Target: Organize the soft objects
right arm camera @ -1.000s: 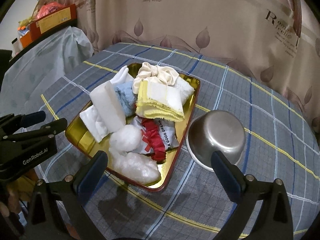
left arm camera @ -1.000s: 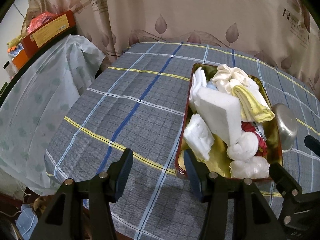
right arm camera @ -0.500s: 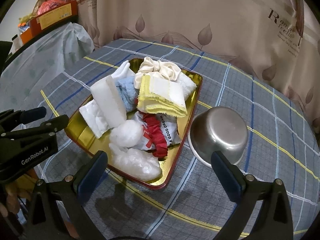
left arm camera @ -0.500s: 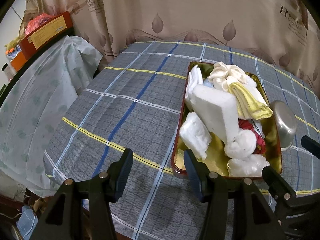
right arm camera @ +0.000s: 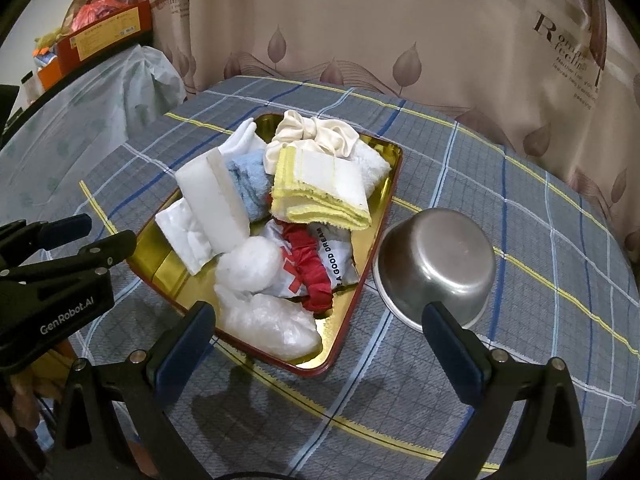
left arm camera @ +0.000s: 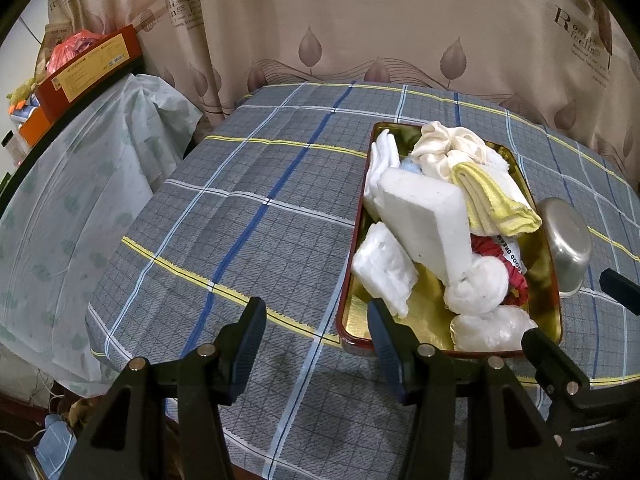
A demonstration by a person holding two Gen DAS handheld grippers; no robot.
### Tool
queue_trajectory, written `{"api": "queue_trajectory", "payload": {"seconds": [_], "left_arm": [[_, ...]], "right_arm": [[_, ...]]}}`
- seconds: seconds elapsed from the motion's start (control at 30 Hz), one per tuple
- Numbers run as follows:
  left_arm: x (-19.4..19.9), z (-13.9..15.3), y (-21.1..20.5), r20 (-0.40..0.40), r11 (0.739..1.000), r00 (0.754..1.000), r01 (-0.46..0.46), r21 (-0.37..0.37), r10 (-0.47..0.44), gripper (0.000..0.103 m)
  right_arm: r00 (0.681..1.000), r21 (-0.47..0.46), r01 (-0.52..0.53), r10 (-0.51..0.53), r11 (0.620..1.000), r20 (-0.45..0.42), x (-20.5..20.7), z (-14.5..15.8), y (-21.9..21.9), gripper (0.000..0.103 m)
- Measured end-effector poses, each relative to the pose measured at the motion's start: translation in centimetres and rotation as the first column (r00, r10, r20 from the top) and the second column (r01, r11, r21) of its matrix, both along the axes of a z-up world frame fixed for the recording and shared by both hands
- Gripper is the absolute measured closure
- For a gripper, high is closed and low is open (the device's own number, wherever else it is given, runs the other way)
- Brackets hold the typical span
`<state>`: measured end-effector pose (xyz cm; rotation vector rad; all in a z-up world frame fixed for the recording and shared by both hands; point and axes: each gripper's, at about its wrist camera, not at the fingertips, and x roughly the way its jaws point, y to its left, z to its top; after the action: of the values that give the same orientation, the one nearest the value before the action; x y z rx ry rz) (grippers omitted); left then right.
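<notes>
Fingers of both tools stood apart with nothing between them. The right gripper (right arm camera: 320,344) was spread wide, one blue pad over the near end of the gold tray (right arm camera: 394,184) and the other in front of the upturned steel bowl (right arm camera: 436,264). The left gripper (left arm camera: 316,332) was parted more narrowly, its right-hand pad just over the tray's near-left corner, its other pad over bare plaid tablecloth (left arm camera: 248,216).

Ahead of the right gripper's fingers lay the soft things, all heaped inside the tray: a clear crinkled plastic bundle (right arm camera: 268,324) nearest, then a white cotton ball (right arm camera: 248,264), a red-and-white printed bag (right arm camera: 316,268), a white foam block (right arm camera: 212,204) leaning on a white packet (right arm camera: 182,236), a blue cloth (right arm camera: 252,188), a folded yellow-edged towel (right arm camera: 320,188) and, farthest, a cream scrunchie (right arm camera: 320,136). The tray's long axis ran away from the grippers toward the curtain, slanting up and to the right in the right wrist view.

By my judgement the right gripper was the better placed: the pile lay straight ahead between its fingers, while for the left gripper it sat off to the right. Such a heap would fit either things gathered into the tray or things waiting to be sorted out of it; the pictures did not settle which. The bowl stood mouth down just beside the tray's right edge.
</notes>
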<state>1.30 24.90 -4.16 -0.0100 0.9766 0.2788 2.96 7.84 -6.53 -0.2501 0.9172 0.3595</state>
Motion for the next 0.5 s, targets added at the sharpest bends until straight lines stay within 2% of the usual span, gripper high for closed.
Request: {"api": "queue_trajectory", "payload": {"seconds": [0.5], "left_arm": [[-0.04, -0.08, -0.07, -0.003, 1.000, 1.000, 0.003, 0.002, -0.003, 0.049]], "right_arm": [[1.000, 0.001, 0.000, 0.000, 1.000, -0.016, -0.02, -0.59, -0.06, 0.000]]}}
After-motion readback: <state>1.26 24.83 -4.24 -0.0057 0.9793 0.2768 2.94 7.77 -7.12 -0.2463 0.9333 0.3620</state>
